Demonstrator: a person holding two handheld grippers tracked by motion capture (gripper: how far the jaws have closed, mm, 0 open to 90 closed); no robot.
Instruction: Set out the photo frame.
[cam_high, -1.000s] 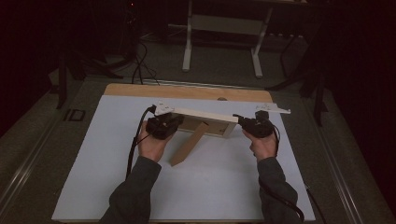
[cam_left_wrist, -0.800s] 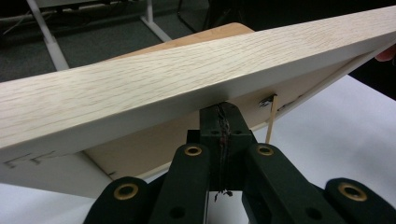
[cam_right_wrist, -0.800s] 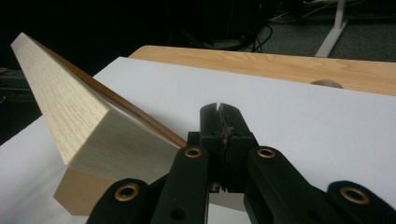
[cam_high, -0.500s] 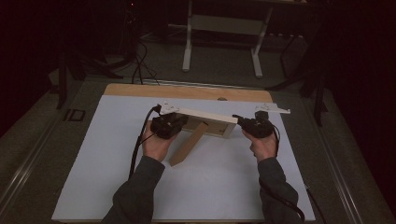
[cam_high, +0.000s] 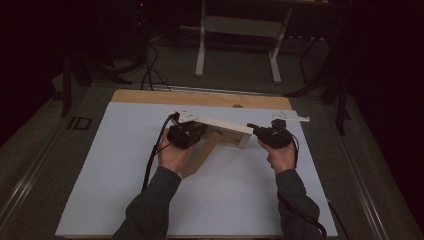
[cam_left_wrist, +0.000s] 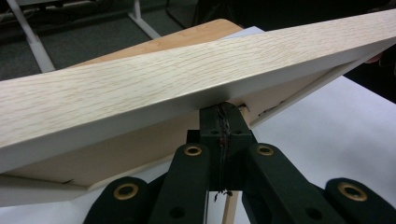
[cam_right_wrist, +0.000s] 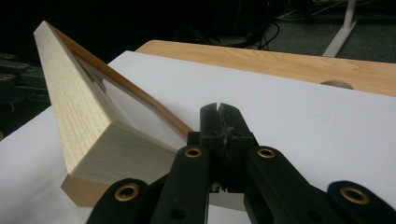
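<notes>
At the left of the high view our left gripper (cam_high: 192, 134) sits under the near edge of the frame (cam_high: 220, 131), a pale wooden picture frame tilted up off the white sheet (cam_high: 125, 165) that covers the table (cam_high: 150, 96). In the left gripper view its jaws are pressed fully together just beneath the frame's lower edge; whether a thin lip of the backing is pinched between them we cannot tell, since the frame hides the tips. We judge it props that side so the frame stays raised.

A brown stand (cam_high: 200, 155) slopes down from the frame's back to the sheet between our hands, which suggests we are setting the frame upright on it.

At the right, our right gripper (cam_high: 260, 132) meets the frame's right end. In the right gripper view its jaws are closed tight beside the frame's end corner (cam_right_wrist: 116, 149), touching or nearly so; what they grip, if anything, we cannot tell. Held at both ends, the frame should not twist while the stand finds its footing.
</notes>
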